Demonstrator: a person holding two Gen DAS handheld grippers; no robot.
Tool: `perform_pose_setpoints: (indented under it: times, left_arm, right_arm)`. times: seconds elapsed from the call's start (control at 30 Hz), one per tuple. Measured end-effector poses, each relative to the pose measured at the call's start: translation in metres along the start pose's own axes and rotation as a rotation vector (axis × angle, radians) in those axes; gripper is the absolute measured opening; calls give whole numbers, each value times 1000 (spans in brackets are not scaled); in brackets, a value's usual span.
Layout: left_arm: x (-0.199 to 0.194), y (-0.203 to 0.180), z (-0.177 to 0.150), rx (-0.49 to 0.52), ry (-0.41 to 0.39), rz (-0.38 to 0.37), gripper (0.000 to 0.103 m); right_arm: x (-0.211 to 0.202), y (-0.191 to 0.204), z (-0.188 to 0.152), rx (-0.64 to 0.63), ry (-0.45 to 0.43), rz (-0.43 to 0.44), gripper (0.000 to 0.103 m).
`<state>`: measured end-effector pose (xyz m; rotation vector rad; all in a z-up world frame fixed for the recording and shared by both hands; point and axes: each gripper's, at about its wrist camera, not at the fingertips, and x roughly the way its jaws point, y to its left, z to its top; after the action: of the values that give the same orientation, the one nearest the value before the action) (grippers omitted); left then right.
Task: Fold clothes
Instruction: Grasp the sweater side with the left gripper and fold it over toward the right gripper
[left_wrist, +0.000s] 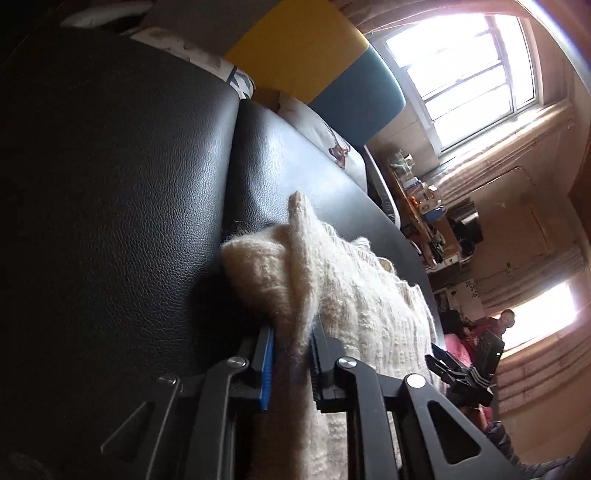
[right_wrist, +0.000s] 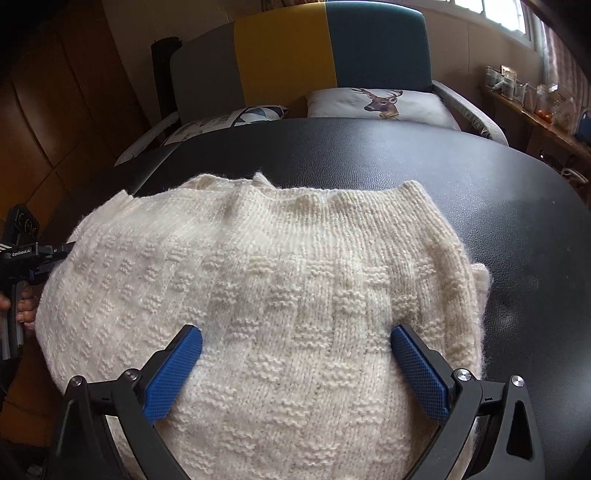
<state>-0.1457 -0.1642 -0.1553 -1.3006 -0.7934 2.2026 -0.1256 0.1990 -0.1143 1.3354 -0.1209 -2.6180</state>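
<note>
Left gripper (left_wrist: 291, 343) clamped on cream sweater (right_wrist: 258, 280) edge at 9 o'clock; right gripper (right_wrist: 295, 347) fingers wide apart over it, black table (right_wrist: 517, 206) underneath

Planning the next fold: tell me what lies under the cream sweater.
The cream sweater rests on a black leather surface, visible around its far and right edges. What lies beneath its middle is covered.

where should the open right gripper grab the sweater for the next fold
Probably the sweater's right side edge near the small flap sticking out, coming in low from the right over the table. That edge is a thin doubled layer the right gripper can pinch, mirroring the left gripper, which is shut on the opposite edge. The flat middle offers nothing to bite.
</note>
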Motion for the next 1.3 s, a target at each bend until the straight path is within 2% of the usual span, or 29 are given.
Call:
perform_pose_setpoints:
  times: [0.23,0.37,0.5,0.63,0.67,0.7,0.73,0.77,0.8,0.87,0.9,1.03,1.17,1.3]
  left_arm:
    - [-1,-1,-1,10,-33,27,14]
    - [-4,5,1,8,1,37,19]
    - [-2,4,6,24,43,71,27]
    - [1,14,11,-27,66,66,38]
    - [2,14,11,-27,67,65,41]
    - [3,13,10,-15,63,65,40]
    - [4,12,9,-3,60,65,36]
    - [3,11,9,-2,53,61,23]
    - [1,11,9,-11,42,54,17]
    - [-3,10,9,-28,21,40,14]
    - [-5,9,9,-36,11,32,13]
    - [-15,7,9,-80,-35,-10,12]
    - [-35,-7,7,-145,-103,-160,12]
    - [-52,-33,5,-198,-156,-269,12]
  right_arm:
    - [0,0,-2,-11,-16,-4,103]
    - [-2,1,3,-32,28,15,103]
    - [-22,-9,14,-80,57,90,102]
    - [-41,-15,21,-159,104,140,98]
    - [-42,-18,23,-182,122,141,94]
    - [-41,-21,25,-200,145,148,87]
    - [-39,-26,27,-206,175,162,82]
    - [-35,-31,27,-211,209,157,71]
    - [-31,-36,26,-216,244,151,61]
    - [-19,-46,20,-225,313,129,52]
    - [-14,-50,18,-227,342,123,52]
    - [-11,-60,12,-211,332,163,53]
    - [-12,-57,6,-195,317,141,58]
    - [-16,-58,1,-150,285,134,60]
